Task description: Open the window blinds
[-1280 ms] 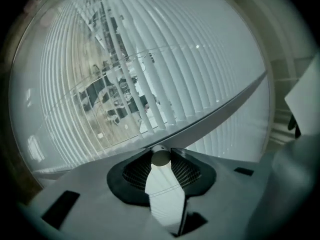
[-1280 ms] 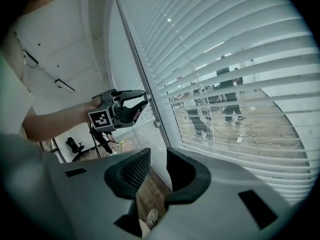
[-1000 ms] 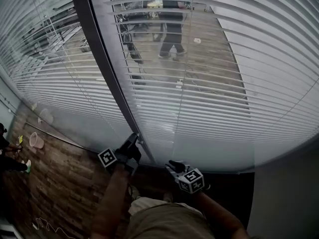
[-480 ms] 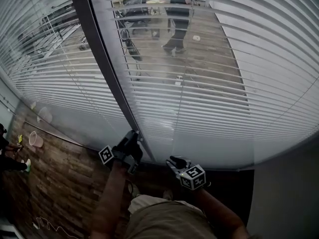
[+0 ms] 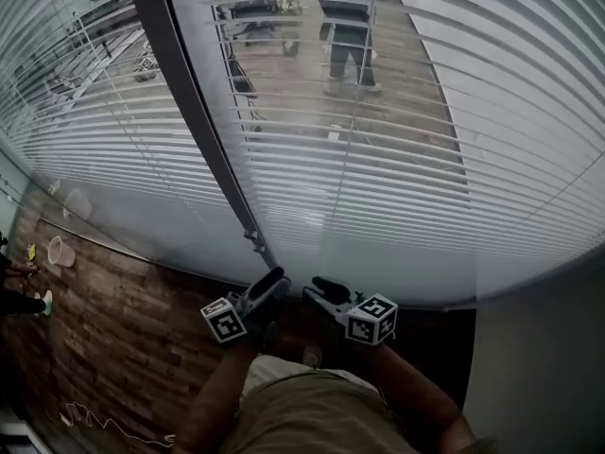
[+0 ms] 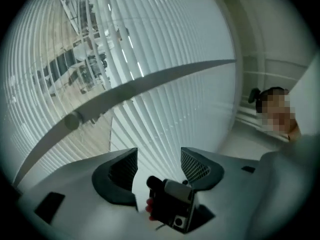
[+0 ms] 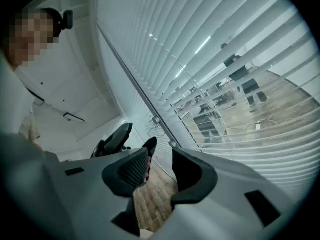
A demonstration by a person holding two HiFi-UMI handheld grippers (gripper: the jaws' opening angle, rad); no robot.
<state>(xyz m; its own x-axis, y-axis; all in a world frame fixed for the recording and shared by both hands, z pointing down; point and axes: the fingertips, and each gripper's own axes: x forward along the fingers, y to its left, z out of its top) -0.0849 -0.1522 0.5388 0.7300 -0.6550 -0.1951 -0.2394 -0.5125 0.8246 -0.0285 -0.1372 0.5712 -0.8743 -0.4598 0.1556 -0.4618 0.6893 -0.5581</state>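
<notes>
From the head view, the blinds (image 5: pixel 406 168) hang lowered across the big pane to the right of the dark window frame (image 5: pixel 194 121). Their slats are tilted enough that a person (image 5: pixel 350 26) and the wooden floor beyond show through. Both grippers are held low at the foot of the blinds, just above the person's lap. The left gripper (image 5: pixel 272 280) and right gripper (image 5: pixel 319 288) are close beside each other, with their tips angled inward. In the left gripper view, the left gripper's (image 6: pixel 159 160) jaws have just been opening and now stand wide apart. Nothing is caught between the pads. What shows in the gap is only the other gripper farther off, with slats behind it. In the right gripper view, the right gripper's (image 7: pixel 160 168) jaws have also just been opening. They stand only a modest way apart and hold nothing, and I see the near wooden floor (image 7: pixel 152 199) through the gap. I can't pick out any cord or wand near either tip, so I'd judge neither gripper has anything to work with yet. The danger from here is reaching in blind. A jaw closing on a thin slat instead of the control would bend or kink it. With the two grippers this close together, one could knock the other or rap the glass.
</notes>
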